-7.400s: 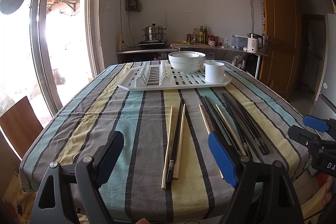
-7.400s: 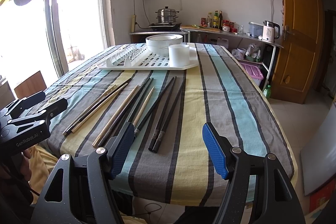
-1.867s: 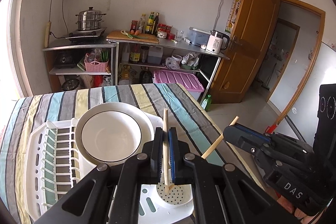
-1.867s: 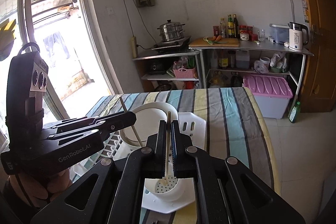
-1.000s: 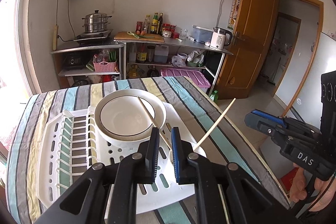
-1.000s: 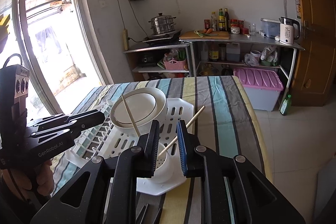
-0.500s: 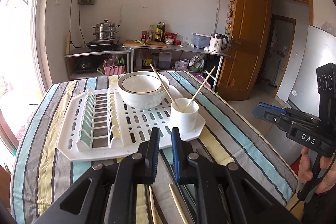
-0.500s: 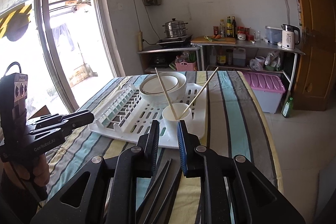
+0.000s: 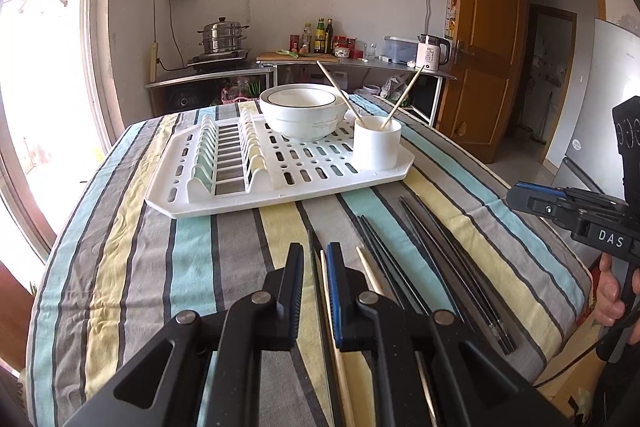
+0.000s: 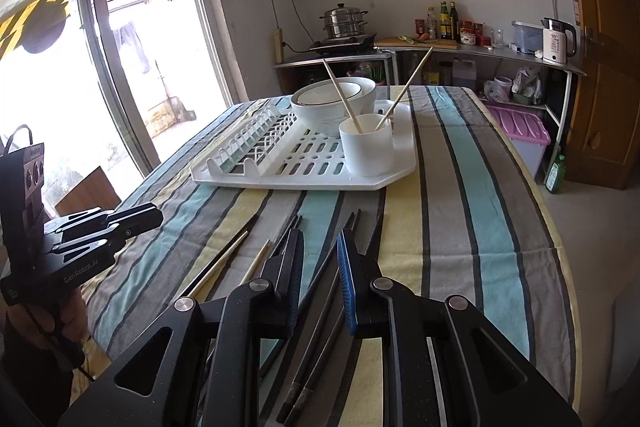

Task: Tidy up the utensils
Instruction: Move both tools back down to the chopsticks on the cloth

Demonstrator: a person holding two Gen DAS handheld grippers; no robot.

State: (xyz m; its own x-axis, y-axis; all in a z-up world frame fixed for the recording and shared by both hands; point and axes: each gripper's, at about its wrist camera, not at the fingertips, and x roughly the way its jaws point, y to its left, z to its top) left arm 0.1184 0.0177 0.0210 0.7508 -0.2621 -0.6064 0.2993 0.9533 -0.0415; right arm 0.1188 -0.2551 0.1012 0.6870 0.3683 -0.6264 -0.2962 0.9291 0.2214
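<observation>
Reading "DAS" on right gripper [image 9: 532, 201]; "GenRobot.AI" on left gripper [image 10: 148, 219].

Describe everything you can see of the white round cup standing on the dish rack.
The white round cup is a plain, straight-walled cylinder without a visible handle, looking like glossy ceramic or plastic. It stands upright at a front corner of the white slotted plastic dish rack, just in front of the white bowl with a dark rim line. Two light wooden chopsticks stand in it, leaning apart against opposite sides of its rim. Neither gripper touches it.
</observation>
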